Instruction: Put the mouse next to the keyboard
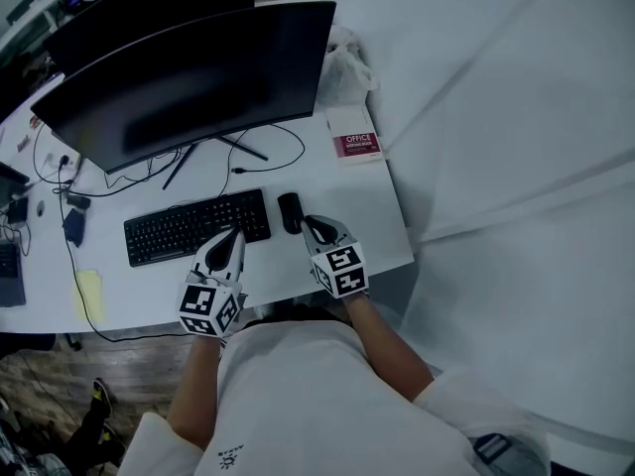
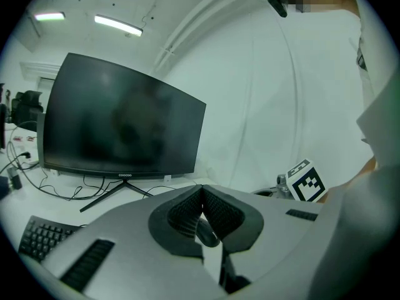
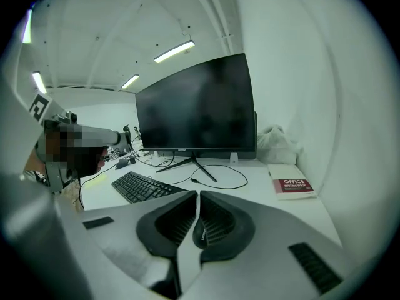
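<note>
The black mouse [image 1: 290,212] lies on the white desk [image 1: 377,216], just right of the black keyboard [image 1: 196,226] and close to its right end. My right gripper [image 1: 309,222] is shut, its tips just right of the mouse's near end, with nothing between them. In the right gripper view, the mouse [image 3: 197,230] shows beyond the closed right gripper [image 3: 197,195], and the keyboard [image 3: 140,186] lies to the left. My left gripper [image 1: 236,234] hovers at the keyboard's front edge. In its own view the left gripper [image 2: 201,192] is shut and empty.
A large dark monitor [image 1: 189,77] stands behind the keyboard, with its cable [image 1: 283,152] looping on the desk. A red and white book [image 1: 355,145] and a plastic bag [image 1: 342,67] sit at the back right. The desk's right edge [image 1: 402,226] is close. A yellow note [image 1: 87,291] lies at the left.
</note>
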Demonstrator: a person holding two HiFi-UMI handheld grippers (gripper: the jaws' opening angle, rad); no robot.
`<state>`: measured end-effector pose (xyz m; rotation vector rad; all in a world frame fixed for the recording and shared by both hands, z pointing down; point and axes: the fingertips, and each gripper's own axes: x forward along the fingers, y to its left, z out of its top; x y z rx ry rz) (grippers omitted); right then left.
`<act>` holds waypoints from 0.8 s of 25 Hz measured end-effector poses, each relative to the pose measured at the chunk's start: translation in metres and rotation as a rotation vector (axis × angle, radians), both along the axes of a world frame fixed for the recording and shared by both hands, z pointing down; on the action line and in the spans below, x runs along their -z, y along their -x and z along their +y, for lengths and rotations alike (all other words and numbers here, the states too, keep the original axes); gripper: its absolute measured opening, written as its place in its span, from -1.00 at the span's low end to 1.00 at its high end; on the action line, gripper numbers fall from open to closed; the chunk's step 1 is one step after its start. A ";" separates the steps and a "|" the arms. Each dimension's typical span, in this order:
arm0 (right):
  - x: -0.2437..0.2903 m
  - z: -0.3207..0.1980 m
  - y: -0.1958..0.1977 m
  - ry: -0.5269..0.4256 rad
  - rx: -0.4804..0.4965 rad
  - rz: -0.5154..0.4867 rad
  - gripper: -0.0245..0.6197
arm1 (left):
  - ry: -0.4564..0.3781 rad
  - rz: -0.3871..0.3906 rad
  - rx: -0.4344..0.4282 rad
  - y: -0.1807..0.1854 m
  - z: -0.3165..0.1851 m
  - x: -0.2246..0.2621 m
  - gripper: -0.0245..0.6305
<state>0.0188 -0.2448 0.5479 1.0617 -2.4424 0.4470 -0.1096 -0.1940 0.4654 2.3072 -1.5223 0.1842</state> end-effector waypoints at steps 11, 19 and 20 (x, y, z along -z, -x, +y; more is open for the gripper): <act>0.043 -0.001 -0.012 -0.067 -0.022 -0.061 -0.83 | -0.041 0.004 0.011 0.006 -0.005 0.018 -0.89; 0.080 -0.002 -0.018 -0.116 -0.041 -0.132 -0.83 | -0.074 0.003 0.003 0.009 -0.012 0.033 -0.89; 0.084 -0.002 -0.020 -0.120 -0.044 -0.137 -0.83 | -0.077 0.003 0.002 0.009 -0.012 0.034 -0.89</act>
